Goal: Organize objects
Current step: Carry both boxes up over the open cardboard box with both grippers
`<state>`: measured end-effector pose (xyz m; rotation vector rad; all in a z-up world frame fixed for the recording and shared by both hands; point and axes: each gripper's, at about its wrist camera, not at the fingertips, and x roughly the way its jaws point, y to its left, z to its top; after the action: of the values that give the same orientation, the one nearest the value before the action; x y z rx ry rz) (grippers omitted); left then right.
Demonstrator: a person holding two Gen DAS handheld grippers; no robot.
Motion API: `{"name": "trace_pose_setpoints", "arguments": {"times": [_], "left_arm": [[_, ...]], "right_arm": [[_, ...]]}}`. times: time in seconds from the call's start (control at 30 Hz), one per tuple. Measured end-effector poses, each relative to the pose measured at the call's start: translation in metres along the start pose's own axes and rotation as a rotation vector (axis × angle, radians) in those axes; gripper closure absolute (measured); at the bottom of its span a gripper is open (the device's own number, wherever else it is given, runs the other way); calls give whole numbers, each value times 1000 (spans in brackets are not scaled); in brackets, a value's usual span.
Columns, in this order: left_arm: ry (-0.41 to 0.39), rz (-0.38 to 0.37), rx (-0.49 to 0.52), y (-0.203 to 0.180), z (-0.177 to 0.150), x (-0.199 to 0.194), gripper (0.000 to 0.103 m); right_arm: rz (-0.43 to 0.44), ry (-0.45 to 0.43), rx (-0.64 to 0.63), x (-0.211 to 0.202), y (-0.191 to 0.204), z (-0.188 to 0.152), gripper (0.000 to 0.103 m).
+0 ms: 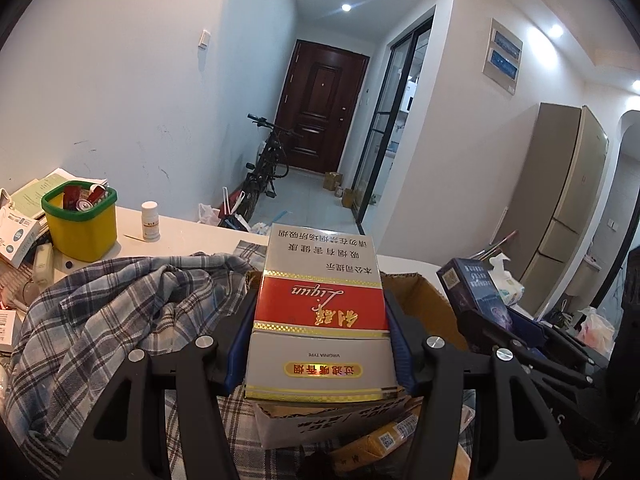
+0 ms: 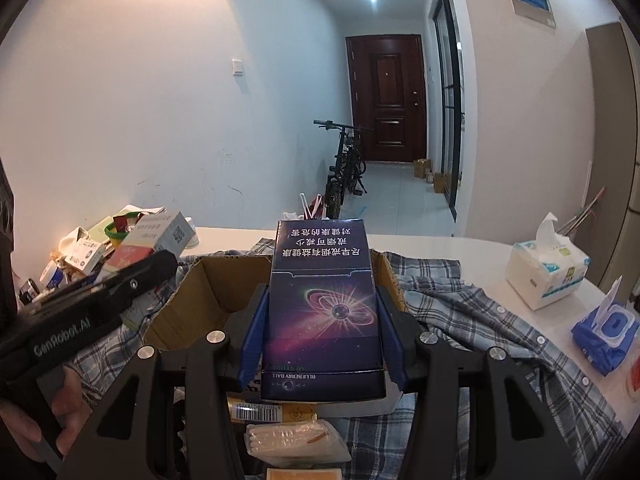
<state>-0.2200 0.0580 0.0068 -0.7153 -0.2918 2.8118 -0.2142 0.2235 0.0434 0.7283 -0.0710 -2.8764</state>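
Cartons were the business here: two long cigarette cartons, one in each hand's tongs, both held above an open cardboard box (image 2: 224,280) on the desk (image 2: 460,248). The left tongs (image 1: 320,344) were closed partway on the red and silver carton (image 1: 320,312), blue pads pressed flat against its two long sides near the end closest to the camera. The right tongs (image 2: 322,340) held the dark blue carton (image 2: 322,300) the same way. Each carton jutted well forward of its pads, tilted slightly downward toward the box.

These looked light, stiff and glossy, so probably a bit slippery, and thin card would likely dent under a hard squeeze. A grip nearer the middle of the long sides would have steadied them better. A plaid shirt (image 1: 120,300) lay rumpled around the box, and smaller packs (image 2: 280,408) already sat inside.
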Motion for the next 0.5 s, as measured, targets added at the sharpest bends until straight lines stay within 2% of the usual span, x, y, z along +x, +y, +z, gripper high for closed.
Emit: {"name": "trace_pose_setpoints", "arguments": {"times": [0.17,0.23,0.43,0.5], "left_arm": [[44,24,-5,-1,-5,13,43],[59,25,-21,2,-6,17,43],[68,37,-39,9,-8,21,43],[71,42,-43,10,-8,22,43]], "right_arm": [[62,82,57,23,-8,-3,54],[59,97,68,30,-9,-7,54],[56,19,86,29,-11,0,54],[18,31,67,33,-9,3,54]]}}
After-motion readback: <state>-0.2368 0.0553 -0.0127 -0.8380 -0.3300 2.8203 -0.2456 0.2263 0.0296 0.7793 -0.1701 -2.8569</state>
